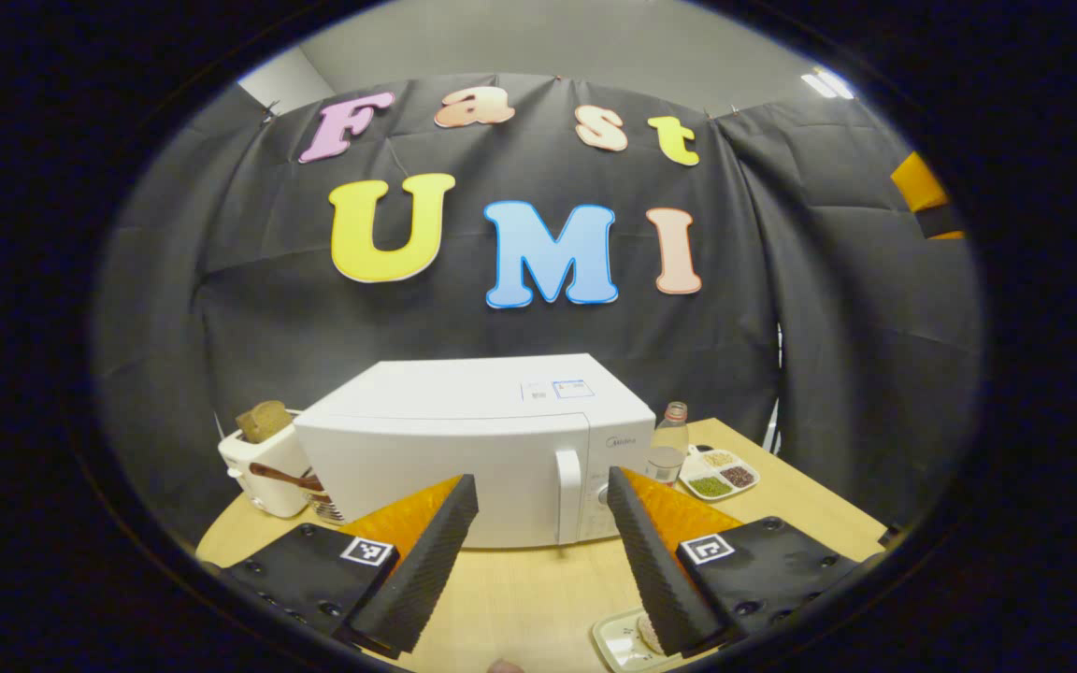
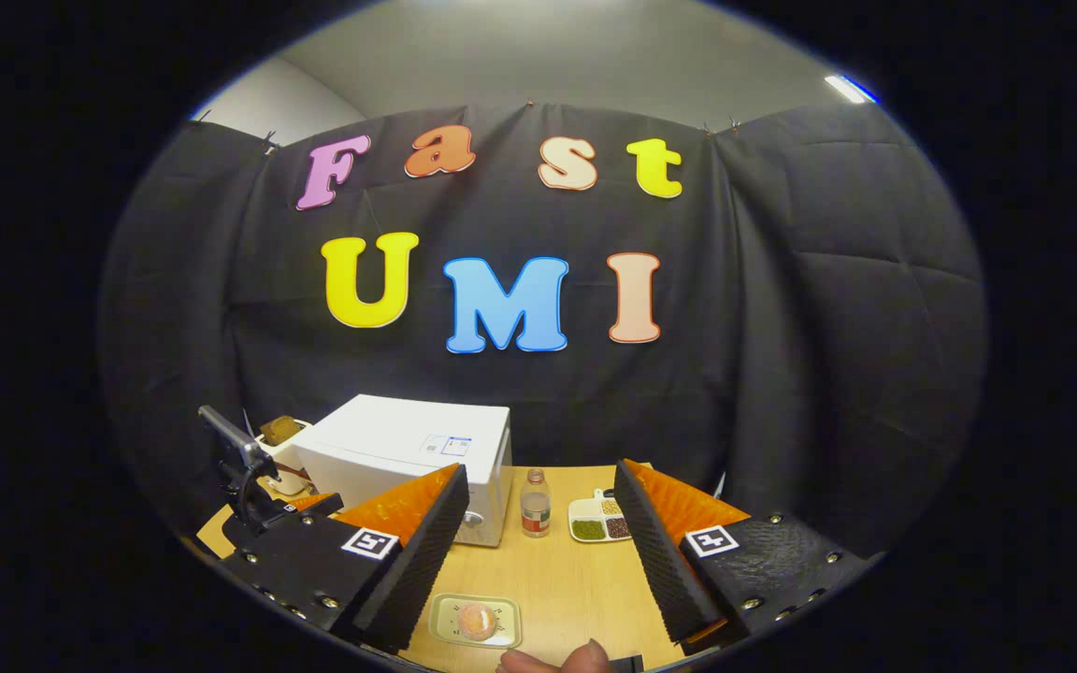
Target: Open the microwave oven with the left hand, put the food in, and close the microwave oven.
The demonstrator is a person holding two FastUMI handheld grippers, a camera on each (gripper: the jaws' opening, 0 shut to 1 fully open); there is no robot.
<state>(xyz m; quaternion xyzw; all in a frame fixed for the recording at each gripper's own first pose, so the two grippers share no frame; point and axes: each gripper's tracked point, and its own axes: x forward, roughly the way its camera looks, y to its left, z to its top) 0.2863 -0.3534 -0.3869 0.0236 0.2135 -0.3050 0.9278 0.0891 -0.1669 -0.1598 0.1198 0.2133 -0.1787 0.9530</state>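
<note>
The left gripper (image 1: 538, 505) is held level and wide open before the closed white microwave oven (image 1: 478, 449), nothing between its fingers, the door handle (image 1: 568, 482) seen in the gap. The right gripper (image 2: 538, 509) is likewise spread wide and empty, poised above the food (image 2: 476, 621) on a small tray (image 2: 445, 609) at the near table (image 2: 567, 570) edge, the microwave oven standing far left.
</note>
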